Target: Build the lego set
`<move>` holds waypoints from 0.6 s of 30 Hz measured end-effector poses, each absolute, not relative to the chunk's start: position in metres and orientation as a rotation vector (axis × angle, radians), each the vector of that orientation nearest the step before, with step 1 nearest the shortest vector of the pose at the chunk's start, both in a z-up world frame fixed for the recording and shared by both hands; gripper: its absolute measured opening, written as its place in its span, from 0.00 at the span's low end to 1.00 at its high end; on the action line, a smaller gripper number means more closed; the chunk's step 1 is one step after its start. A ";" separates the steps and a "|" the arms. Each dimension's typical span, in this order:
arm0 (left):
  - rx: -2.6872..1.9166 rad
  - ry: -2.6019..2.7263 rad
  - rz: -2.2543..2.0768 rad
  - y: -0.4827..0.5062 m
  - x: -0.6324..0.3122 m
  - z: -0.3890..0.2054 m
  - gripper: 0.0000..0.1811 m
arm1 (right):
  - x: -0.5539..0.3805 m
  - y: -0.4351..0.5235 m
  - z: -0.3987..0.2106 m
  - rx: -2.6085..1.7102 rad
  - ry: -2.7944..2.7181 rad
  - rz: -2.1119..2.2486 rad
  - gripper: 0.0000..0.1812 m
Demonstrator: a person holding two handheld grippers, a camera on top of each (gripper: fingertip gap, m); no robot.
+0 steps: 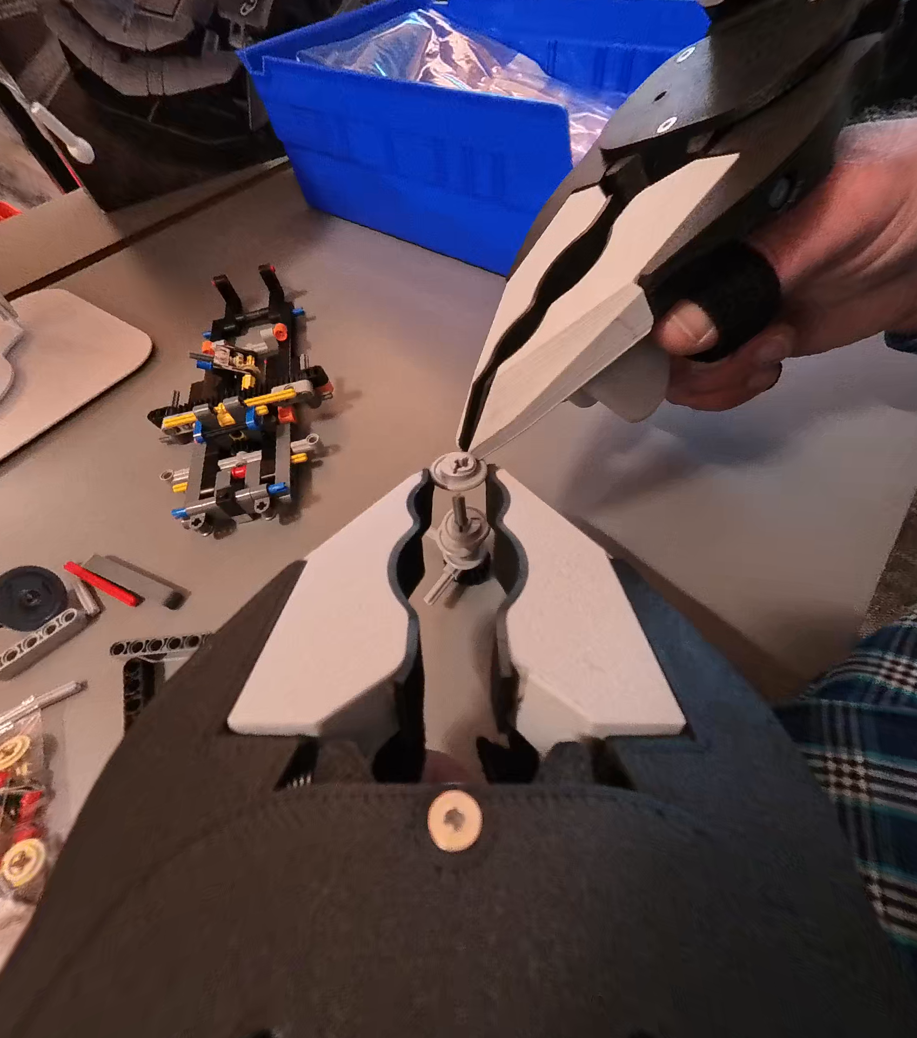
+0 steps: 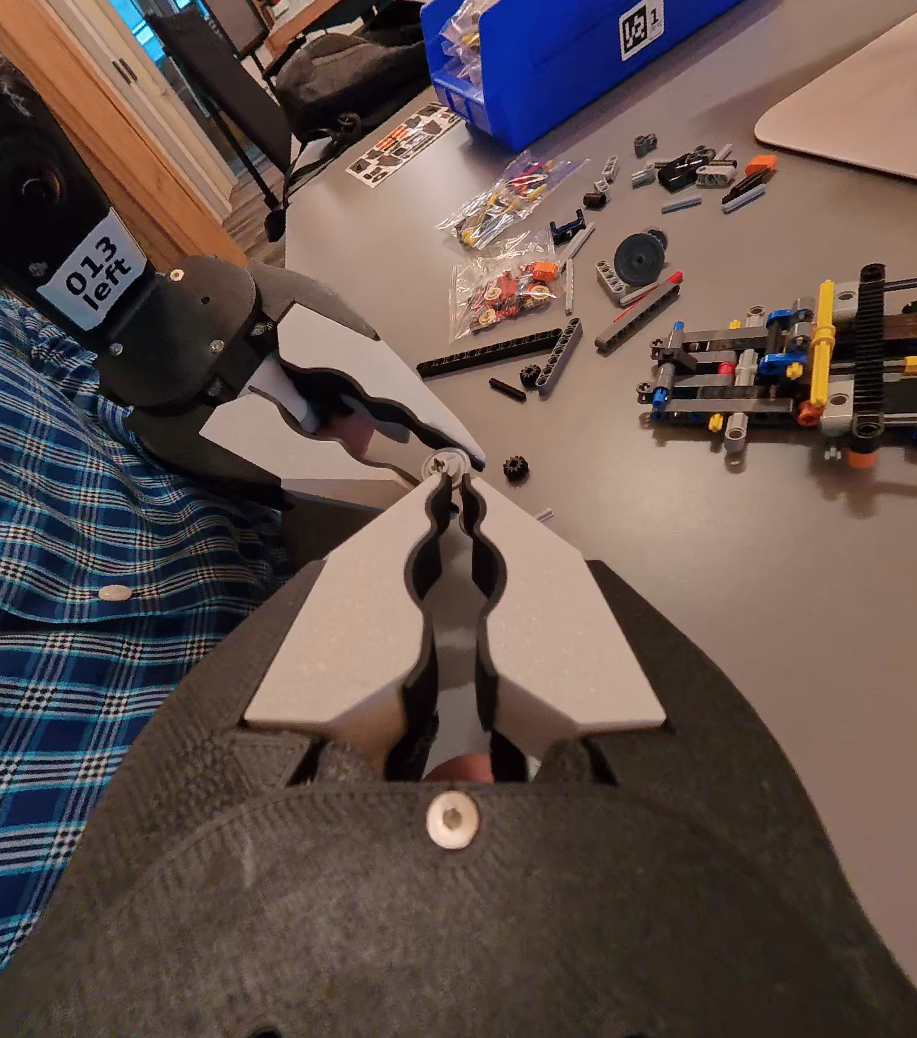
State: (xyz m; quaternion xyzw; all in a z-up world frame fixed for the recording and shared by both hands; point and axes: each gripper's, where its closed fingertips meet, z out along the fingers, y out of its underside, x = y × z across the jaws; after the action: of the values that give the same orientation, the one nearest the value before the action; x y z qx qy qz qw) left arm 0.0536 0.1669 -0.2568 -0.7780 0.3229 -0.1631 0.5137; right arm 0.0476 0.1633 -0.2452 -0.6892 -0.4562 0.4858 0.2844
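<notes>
My left gripper (image 1: 459, 473) is shut on a grey round disc (image 1: 457, 470) with a cross hole and holds it by its sides above the grey table (image 1: 416, 314). Under the disc, between my fingers, an axle with grey bushes and a black gear (image 1: 463, 547) shows; I cannot tell whether it joins the disc. My right gripper (image 2: 451, 480) comes in from the upper right in the left wrist view (image 1: 466, 446). Its jaws are closed to a narrow gap on the disc's rim (image 2: 442, 463). The left gripper (image 2: 453, 458) shows in the right wrist view. The part-built chassis (image 1: 242, 404) lies further back.
The chassis also shows in the right wrist view (image 2: 815, 370). A blue bin (image 1: 433, 140) stands behind it. Bags of small parts (image 2: 506, 286), a black wheel (image 2: 638, 258), loose beams (image 2: 489, 351) and a small black gear (image 2: 516, 467) lie on the table. A person's plaid shirt (image 2: 52, 505) is close by. Less than 4 cm separates the two grippers' tips. Left tips and right tips are each some 20 cm from the black wheel (image 2: 638, 258). My left wrist view (image 1: 33, 591) looks at it from another angle.
</notes>
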 end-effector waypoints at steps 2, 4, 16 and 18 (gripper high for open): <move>-1.873 0.760 -0.391 0.167 0.054 -0.258 0.09 | 0.048 0.164 -0.247 -1.844 -1.230 1.301 0.00; -1.877 0.750 -0.394 0.168 0.055 -0.260 0.09 | 0.048 0.164 -0.248 -1.848 -1.235 1.303 0.00; -1.904 0.720 -0.399 0.169 0.053 -0.264 0.09 | 0.047 0.166 -0.252 -1.839 -1.236 1.324 0.00; -1.910 0.722 -0.400 0.169 0.053 -0.265 0.09 | 0.047 0.166 -0.252 -1.840 -1.240 1.321 0.00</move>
State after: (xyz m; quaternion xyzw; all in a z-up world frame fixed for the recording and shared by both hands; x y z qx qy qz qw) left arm 0.0531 0.1692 -0.2648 -0.7918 0.2993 -0.1658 0.5060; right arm 0.0467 0.1662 -0.2520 -0.6848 -0.4616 0.4917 0.2762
